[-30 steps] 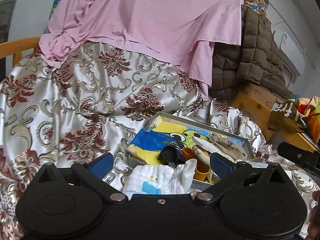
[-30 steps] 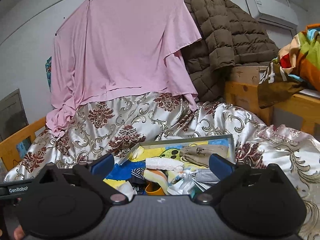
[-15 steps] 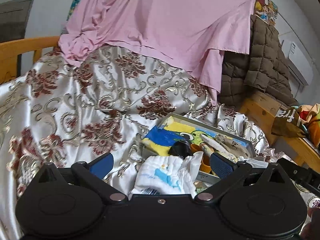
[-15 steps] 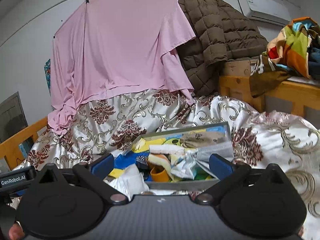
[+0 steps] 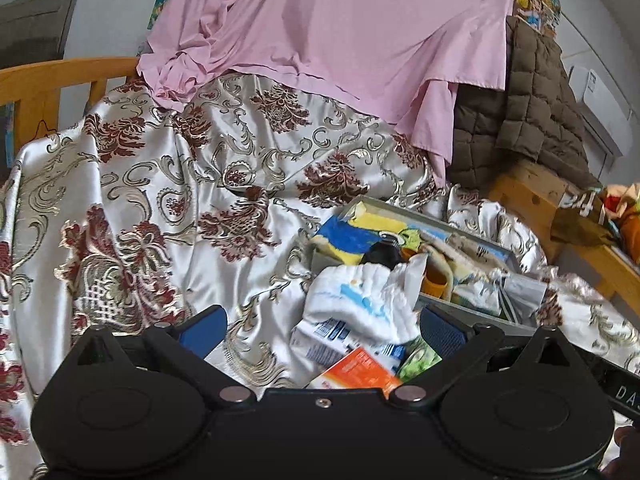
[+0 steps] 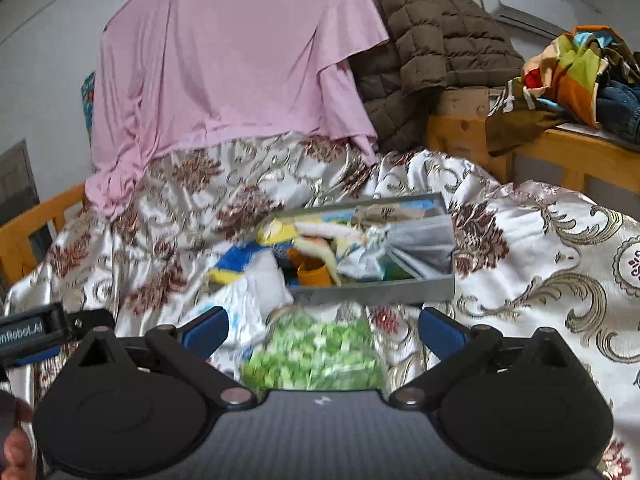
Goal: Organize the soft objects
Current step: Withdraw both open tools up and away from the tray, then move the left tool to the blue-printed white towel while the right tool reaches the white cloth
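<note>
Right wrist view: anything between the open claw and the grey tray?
Yes. In the right wrist view a green-patterned packet lies between the right claw and the grey tray, just below its near wall, on the patterned bedspread.

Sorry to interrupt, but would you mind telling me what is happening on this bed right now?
A person holds two sets of tongs over a patterned bedspread, sorting soft items. Both the left tongs and the right tongs are open and empty. A grey tray already holds socks and cloths, and a white cloth spills over its near corner. A green packet lies in front of the right tongs, not yet grasped.
</note>
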The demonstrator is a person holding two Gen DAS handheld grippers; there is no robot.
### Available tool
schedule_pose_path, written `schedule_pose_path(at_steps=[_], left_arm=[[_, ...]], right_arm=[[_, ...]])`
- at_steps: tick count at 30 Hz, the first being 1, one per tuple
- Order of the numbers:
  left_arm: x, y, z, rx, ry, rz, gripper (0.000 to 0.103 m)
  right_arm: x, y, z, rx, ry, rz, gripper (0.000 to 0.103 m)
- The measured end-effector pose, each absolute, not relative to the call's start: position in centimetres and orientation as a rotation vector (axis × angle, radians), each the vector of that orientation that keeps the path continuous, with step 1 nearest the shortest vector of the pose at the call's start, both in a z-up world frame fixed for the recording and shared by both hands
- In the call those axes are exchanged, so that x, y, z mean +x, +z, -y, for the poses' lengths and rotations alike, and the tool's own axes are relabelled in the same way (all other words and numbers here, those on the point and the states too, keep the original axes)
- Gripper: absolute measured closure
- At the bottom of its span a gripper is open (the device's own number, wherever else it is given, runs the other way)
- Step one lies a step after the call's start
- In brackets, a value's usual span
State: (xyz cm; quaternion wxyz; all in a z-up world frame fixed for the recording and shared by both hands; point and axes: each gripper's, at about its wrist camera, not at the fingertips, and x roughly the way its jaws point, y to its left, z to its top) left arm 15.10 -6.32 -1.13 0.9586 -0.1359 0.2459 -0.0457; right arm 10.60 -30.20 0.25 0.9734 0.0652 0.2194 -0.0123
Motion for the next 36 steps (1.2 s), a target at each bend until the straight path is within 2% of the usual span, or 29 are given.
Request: schedule_pose_path(at_steps=[17,36], left_arm=[[11.8,-2.1,3.3,-0.183,-0.077,-0.477,0.001],[11.7,-4.2,0.8,-0.153,-0.009,-0.489,0.001]], right_arm=[[7.1,-0.7,26.1,0.025,-0.019,-0.403,0.0],[8.2,-2.6,22.8,-0.063,0.093,-0.449,0.0]])
